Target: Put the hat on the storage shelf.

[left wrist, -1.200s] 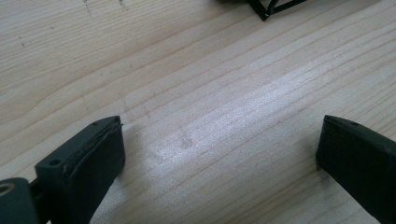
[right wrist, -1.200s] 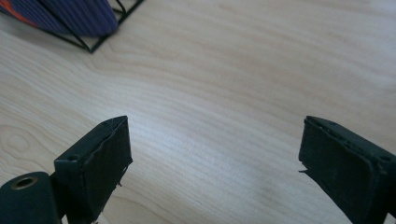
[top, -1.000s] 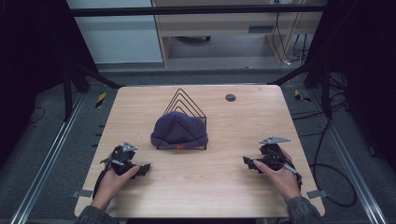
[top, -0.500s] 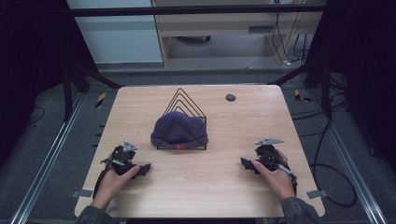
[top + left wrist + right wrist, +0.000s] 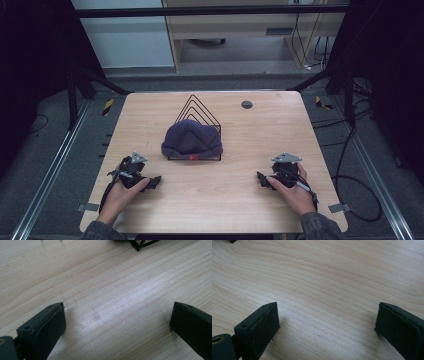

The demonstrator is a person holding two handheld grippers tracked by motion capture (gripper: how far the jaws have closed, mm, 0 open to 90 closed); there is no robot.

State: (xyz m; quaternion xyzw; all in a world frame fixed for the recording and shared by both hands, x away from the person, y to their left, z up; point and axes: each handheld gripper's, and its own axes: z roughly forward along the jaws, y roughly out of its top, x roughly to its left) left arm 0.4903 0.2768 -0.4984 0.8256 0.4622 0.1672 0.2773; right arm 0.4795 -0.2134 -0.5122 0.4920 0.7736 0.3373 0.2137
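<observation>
right tool [image 5: 263, 179] has edged in toward the hat [image 5: 191, 139] on its wire rack [image 5: 205, 116]; left tool [image 5: 150, 182] unmoved. both gape wide, empty; approach only beginning.

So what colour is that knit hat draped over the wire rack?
Dark navy blue hat, seen best in the high view.

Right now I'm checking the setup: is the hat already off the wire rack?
No, the hat sits draped over the wire rack in the high view, with both grippers apart from it.
</observation>
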